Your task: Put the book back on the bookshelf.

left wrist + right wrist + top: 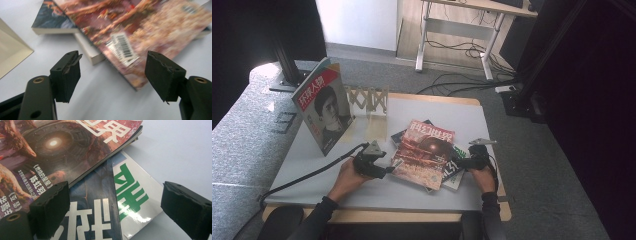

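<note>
Dark sleeves (319, 216), black cabled grippers

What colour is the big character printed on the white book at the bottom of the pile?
Green, on the white book; the right gripper view shows it best.

Upright magazine (323, 105) has white "环球人物" on its red corner band. Red magazine (50, 147) on top of the stack lists "陈虹羽" in small cover text. It also carries a barcode sticker (122, 48), digits too blurred to read.
</note>
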Motion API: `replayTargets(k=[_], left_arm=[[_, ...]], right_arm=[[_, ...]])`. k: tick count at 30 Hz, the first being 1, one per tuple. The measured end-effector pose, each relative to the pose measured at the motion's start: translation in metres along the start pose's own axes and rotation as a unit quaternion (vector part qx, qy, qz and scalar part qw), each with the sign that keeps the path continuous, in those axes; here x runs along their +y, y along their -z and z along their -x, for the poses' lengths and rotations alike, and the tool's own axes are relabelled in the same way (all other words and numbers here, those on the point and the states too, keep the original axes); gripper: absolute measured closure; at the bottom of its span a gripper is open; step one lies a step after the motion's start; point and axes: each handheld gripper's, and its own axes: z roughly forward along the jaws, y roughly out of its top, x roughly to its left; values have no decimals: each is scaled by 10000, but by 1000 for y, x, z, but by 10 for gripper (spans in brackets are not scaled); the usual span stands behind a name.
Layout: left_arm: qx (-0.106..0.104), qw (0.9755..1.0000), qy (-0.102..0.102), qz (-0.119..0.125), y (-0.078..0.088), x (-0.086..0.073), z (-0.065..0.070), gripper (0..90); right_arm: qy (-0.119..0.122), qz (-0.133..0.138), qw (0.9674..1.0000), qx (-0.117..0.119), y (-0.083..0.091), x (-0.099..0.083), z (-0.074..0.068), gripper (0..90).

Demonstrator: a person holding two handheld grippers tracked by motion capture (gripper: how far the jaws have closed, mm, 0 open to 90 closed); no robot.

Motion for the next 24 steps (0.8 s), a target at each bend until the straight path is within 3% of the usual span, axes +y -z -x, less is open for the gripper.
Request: replayTargets(k=[3,11,17,24], left_arm=[[-6,10000,47,-5,-6,-3,1,268],[91,9999,-79,-36,-14,-10,4,263],[5,9999,114,-4,-16,-12,0,244],[75,9999,57,37,-16,-13,3,248]], right_arm=[[-14,-14,10000,39,-1,2,-1,81],[-2,14,9999,154,-4,13,-3,40],[78,-24,9996,273,-16,22,-10,13],[65,-86,9993,350,-33,33,-11,13]])
